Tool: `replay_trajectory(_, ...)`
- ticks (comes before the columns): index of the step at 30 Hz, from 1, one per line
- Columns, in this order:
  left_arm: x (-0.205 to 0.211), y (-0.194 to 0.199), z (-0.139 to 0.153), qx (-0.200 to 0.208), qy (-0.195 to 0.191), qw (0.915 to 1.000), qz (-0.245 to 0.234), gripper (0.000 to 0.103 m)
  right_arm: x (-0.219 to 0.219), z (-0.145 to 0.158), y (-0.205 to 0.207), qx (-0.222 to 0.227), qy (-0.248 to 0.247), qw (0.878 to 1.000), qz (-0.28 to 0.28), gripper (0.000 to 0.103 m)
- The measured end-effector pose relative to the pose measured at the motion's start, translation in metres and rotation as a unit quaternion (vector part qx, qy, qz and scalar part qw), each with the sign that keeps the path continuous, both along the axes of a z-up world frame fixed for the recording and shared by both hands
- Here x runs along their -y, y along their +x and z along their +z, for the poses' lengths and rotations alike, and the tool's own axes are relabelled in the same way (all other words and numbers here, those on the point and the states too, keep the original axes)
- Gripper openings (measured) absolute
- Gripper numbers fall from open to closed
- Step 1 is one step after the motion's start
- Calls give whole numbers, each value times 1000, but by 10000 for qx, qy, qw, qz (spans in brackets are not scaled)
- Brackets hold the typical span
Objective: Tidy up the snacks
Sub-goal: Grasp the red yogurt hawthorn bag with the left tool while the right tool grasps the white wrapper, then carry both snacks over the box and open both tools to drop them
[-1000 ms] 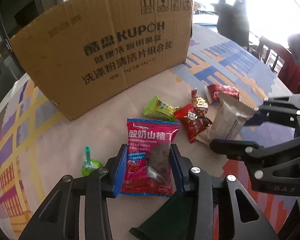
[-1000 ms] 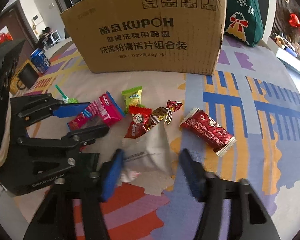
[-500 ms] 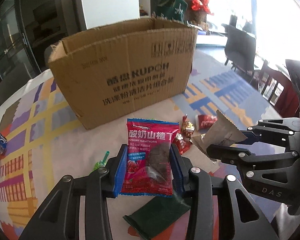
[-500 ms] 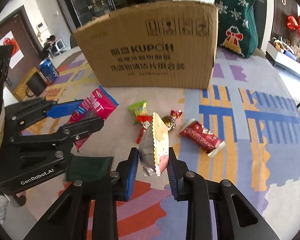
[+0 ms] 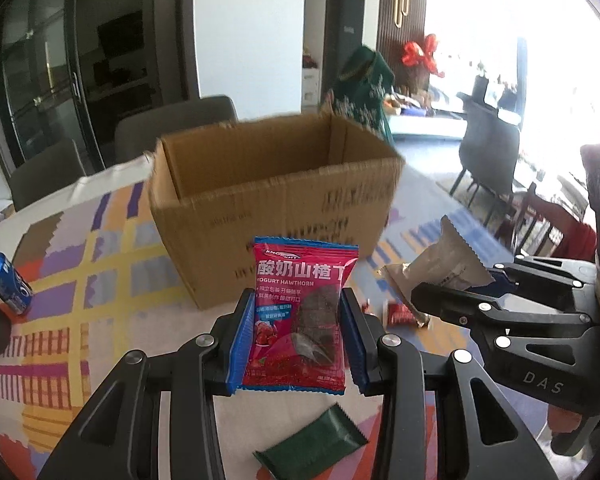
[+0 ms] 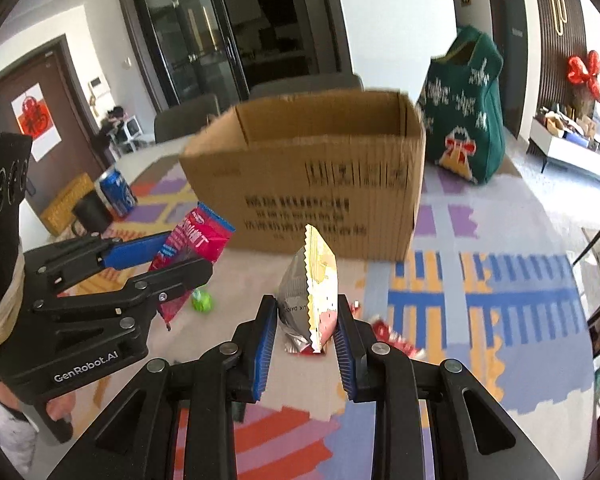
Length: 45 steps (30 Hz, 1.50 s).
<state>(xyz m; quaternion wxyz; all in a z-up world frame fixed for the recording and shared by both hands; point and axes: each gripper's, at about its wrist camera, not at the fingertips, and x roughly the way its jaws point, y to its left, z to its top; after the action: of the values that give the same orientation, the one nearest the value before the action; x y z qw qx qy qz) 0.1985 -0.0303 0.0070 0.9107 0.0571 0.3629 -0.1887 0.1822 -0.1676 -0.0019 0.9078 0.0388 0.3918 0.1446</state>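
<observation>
A: Left wrist view, far left first: we note a blue drinks can (image 5: 7, 282) lying tilted on the patterned tablecloth (image 5: 80, 272), well apart from the work

B: Then the open cardboard box (image 5: 276, 200), corrugated, top flaps gone or folded in, nothing visible inside from here. We take it as the place the snacks are meant to go

A: Agreed. In front of it, the left gripper (image 5: 298, 338) is clenched on the pink hawthorn packet (image 5: 300, 316), glossy film with crimped ends, pinched by its two side edges so it stands flat-on to the camera. That edge grip keeps the soft contents uncrushed, we judge

B: Below it a dark green flat wrapper (image 5: 312, 446) lies on the cloth, untouched

A: Further right, the right gripper (image 6: 306, 338) grasps the silver and cream pouch (image 6: 310, 292), serrated seam upright, squeezed across its puffed middle

B: Both packets are clear of the table, short of the box. Small red wrappers (image 6: 390, 336) and a green sweet (image 6: 202, 300) remain on the cloth, blurred

A: A green knitted bag (image 6: 466, 108) stands behind the box's right end
</observation>
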Motion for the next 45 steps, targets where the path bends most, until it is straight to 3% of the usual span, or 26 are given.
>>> replay_trajectory(12, -12, 26, 50, 536, -235, 9980, 251, 40, -2, 47, 22, 609, 125, 9981, -40, 29)
replay_trajectory(21, -20, 54, 67, 674, -293, 9964, 411, 40, -5, 70, 49, 839, 113, 9964, -39, 29)
replay_trajectory(31, -22, 97, 67, 561, -272, 9968, 494, 40, -13, 83, 85, 938, -59, 9956, -2, 29)
replay_trajectory(41, -17, 140, 48, 212, -149, 9980, 580, 42, -15, 69, 125, 668, -177, 9976, -37, 29)
replay_trajectory(43, -16, 145, 45, 205, -28, 9975, 673, 49, -14, 64, 134, 601, -206, 9980, -77, 29)
replay_trajectory(45, -15, 143, 45, 283, 57, 9972, 687, 58, -14, 61, 138, 592, -235, 9979, -147, 37)
